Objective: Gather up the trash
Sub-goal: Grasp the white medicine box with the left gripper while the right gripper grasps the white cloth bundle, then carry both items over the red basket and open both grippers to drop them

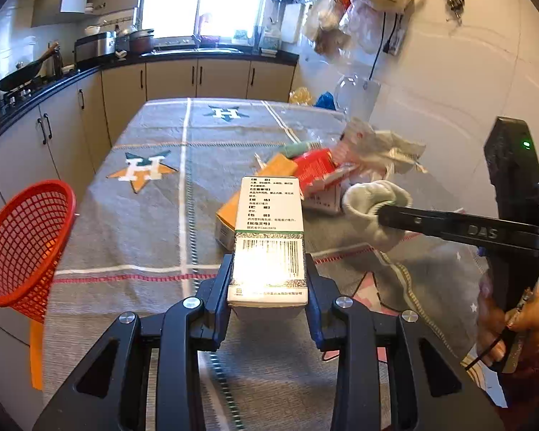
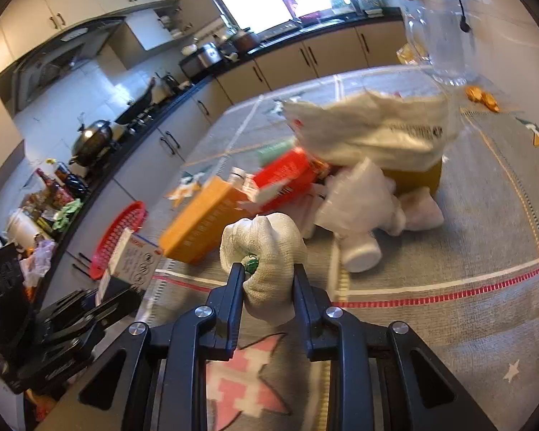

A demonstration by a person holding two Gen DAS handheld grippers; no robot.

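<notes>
My left gripper (image 1: 268, 269) is shut on a white medicine box (image 1: 269, 237) with a barcode, held above the table. It also shows at the left of the right wrist view (image 2: 131, 262). My right gripper (image 2: 267, 273) is shut on a balled white knit glove (image 2: 264, 248), which also shows in the left wrist view (image 1: 375, 203). A trash pile lies on the table: an orange box (image 2: 201, 219), a red box (image 2: 287, 176), a crumpled white bag (image 2: 370, 129), a white bottle (image 2: 361, 251). A red mesh basket (image 1: 21, 248) hangs off the table's left edge.
The table wears a grey cloth (image 1: 154, 215) with star logos. Kitchen counters (image 1: 46, 89) with pots run along the left and back. A clear plastic jug (image 2: 438, 36) stands at the far right of the table, near the tiled wall (image 1: 449, 72).
</notes>
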